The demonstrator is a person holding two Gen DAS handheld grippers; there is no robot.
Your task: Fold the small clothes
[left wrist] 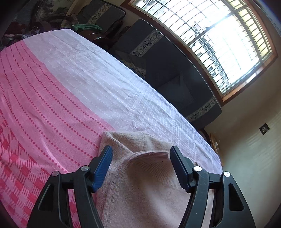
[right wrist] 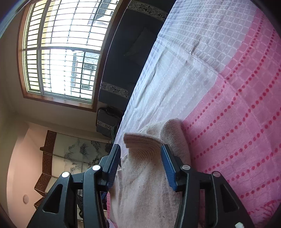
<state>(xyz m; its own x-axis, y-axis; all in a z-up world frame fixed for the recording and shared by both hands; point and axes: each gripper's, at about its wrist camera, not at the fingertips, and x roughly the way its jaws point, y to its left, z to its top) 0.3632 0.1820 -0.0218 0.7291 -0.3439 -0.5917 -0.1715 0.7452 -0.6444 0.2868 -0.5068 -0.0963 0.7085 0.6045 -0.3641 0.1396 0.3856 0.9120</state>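
A small pale pink knitted garment (left wrist: pixel 140 184) lies on the pink and white cloth-covered table (left wrist: pixel 70 84). In the left wrist view its ribbed edge curls up between the blue fingers. My left gripper (left wrist: pixel 141 150) is open, one finger on each side of that edge. In the right wrist view the same garment (right wrist: pixel 145 184) shows a raised ribbed cuff between the fingers. My right gripper (right wrist: pixel 141 149) is open around it, not pinching it.
The table's far edge (left wrist: pixel 158 87) drops off toward a dark sofa (left wrist: pixel 168 73) under a large barred window (left wrist: pixel 219 35). A dark chair (left wrist: pixel 105 15) with clothes stands beyond the table's far end. The pink dotted cloth (right wrist: pixel 237 114) stretches right of the garment.
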